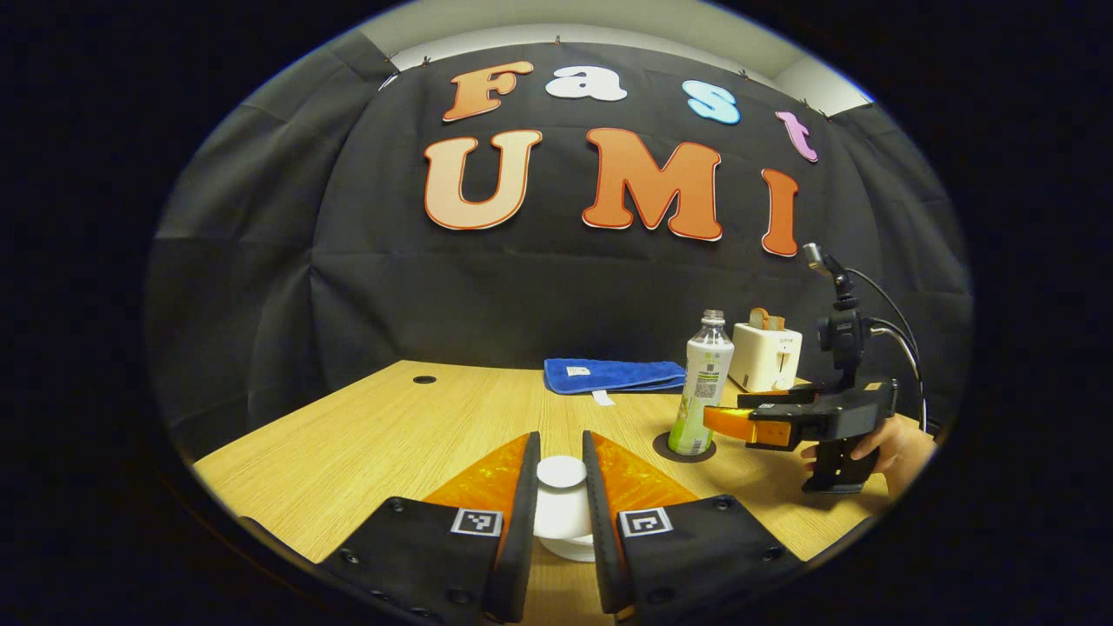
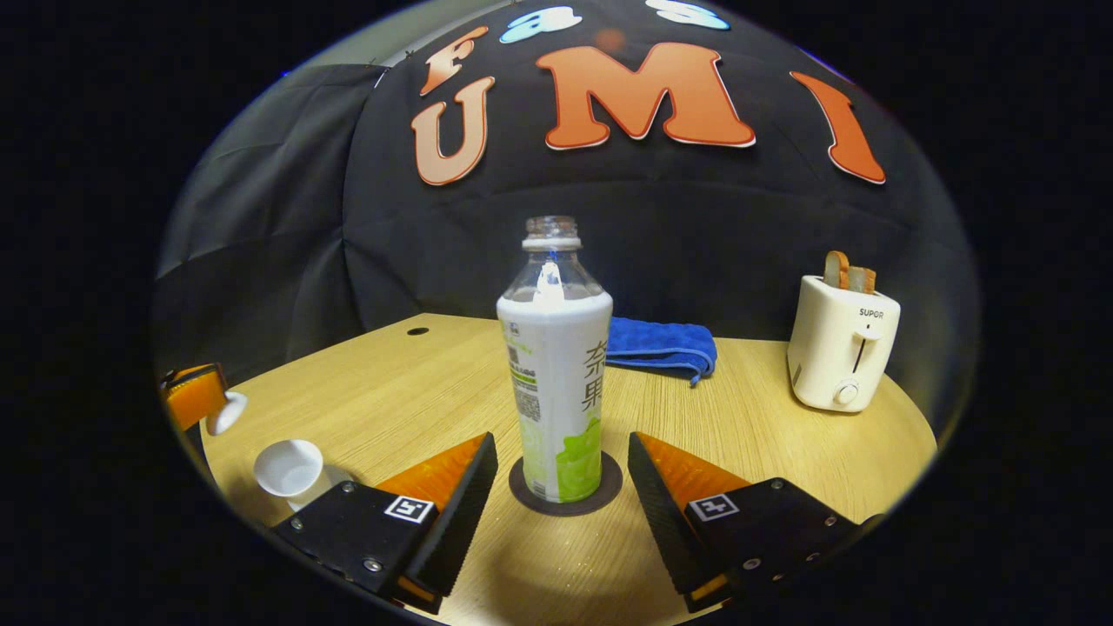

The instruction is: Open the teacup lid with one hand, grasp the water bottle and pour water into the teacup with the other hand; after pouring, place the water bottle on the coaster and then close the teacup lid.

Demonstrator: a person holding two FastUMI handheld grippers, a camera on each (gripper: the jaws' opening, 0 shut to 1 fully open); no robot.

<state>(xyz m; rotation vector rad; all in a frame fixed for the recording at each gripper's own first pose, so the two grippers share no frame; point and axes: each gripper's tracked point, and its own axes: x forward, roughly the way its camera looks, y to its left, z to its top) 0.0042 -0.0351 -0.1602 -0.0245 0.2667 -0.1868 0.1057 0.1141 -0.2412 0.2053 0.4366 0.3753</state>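
The teacup lid [image 1: 561,474] is clenched between the left tongs [image 1: 561,487]. The right tongs [image 2: 563,487] are spread wide, flanking the water bottle [image 2: 556,382], set upright on the coaster [image 2: 565,497]. On the wooden worktop [image 2: 417,382], the teacup [image 2: 289,469] is seen at nine o'clock, the blue towel [image 2: 661,346] at one o'clock, the toaster [image 2: 842,343] at two o'clock.

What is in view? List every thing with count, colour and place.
table: 1, light wood.
water bottle: 1, clear, white-green label, uncapped, upright on coaster.
coaster: 1, dark, under bottle.
teacup: 1, white, open, on table.
lid: 1, white, held off teacup.
towel: 1, blue, folded, table's far side.
toaster: 1, cream, right of towel.
left hand-held gripper: 1, shut on lid.
right hand-held gripper: 1, open, flanking bottle.
hand: 1, holding right hand-held gripper.
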